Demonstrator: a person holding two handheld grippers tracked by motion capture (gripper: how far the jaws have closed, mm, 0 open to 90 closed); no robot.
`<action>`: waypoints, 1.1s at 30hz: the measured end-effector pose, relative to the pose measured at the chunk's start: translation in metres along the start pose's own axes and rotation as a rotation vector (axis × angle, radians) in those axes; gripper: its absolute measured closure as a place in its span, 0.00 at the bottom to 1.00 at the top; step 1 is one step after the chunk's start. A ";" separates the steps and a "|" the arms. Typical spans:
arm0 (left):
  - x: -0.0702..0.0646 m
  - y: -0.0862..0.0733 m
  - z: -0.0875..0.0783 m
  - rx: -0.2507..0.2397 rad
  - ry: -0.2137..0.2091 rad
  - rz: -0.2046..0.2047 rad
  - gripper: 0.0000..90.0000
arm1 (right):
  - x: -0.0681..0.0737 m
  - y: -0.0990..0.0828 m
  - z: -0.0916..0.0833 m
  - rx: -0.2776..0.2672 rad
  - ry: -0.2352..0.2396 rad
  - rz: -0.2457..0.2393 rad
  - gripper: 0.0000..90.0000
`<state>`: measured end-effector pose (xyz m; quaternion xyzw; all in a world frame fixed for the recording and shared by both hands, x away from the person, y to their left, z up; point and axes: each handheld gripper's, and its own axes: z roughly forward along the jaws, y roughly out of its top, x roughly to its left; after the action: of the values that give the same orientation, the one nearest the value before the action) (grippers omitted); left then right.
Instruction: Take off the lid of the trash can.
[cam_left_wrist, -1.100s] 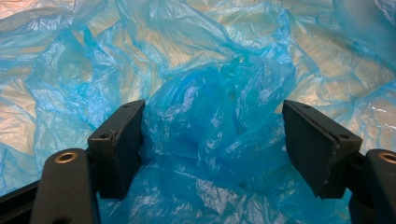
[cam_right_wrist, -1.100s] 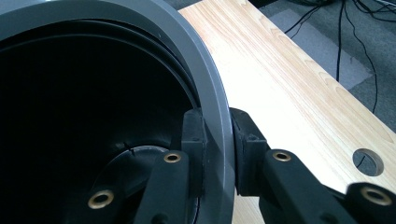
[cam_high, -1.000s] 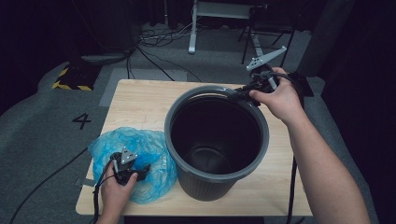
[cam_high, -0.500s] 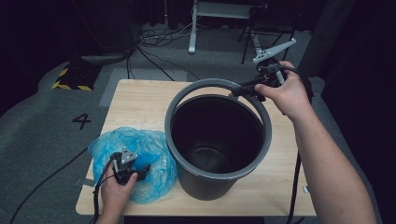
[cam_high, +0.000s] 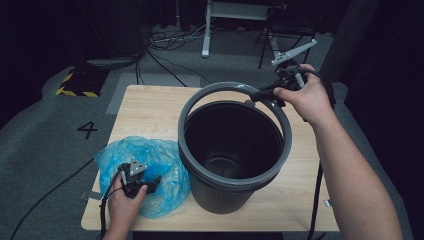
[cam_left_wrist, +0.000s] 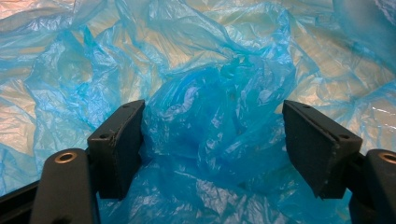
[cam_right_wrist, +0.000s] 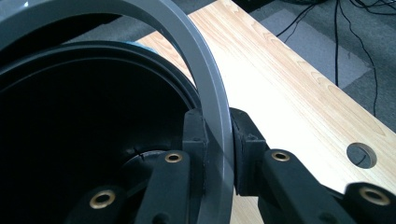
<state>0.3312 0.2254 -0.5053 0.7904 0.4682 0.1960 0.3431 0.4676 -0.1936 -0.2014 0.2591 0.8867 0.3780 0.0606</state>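
While the right gripper (cam_high: 259, 95) is pinching the grey ring (cam_high: 235, 135) at its far right edge, tilting that side up off the dark bin (cam_high: 227, 165), the near side is resting on the bin's rim; judged purpose: freeing the rim so a liner can be fitted. Bin is standing mid-desk (cam_high: 150, 110). Blue plastic bag (cam_high: 150, 165), crumpled, is lying near left, just beside the bin. Left gripper (cam_left_wrist: 212, 144) is hovering spread over a bunched fold, pads not pressing, apparently readying a pickup.

A wooden table (cam_high: 150, 112) stands on grey carpet (cam_high: 45, 150) marked with a 4 (cam_high: 87, 129); black cables (cam_high: 165, 60) and hazard tape (cam_high: 75, 91) lie beyond.
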 end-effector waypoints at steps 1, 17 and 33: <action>0.000 0.000 0.000 0.000 0.000 0.000 0.28 | -0.001 0.000 -0.002 -0.005 -0.005 0.001 0.87; 0.000 0.000 0.000 -0.001 0.001 0.002 0.28 | -0.008 -0.013 -0.039 -0.057 0.000 -0.035 0.87; 0.000 0.000 0.000 -0.001 0.001 -0.001 0.28 | -0.026 -0.049 -0.088 -0.073 -0.073 -0.008 0.87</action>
<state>0.3311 0.2253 -0.5053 0.7900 0.4685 0.1965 0.3431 0.4430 -0.2913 -0.1762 0.2666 0.8707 0.4000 0.1038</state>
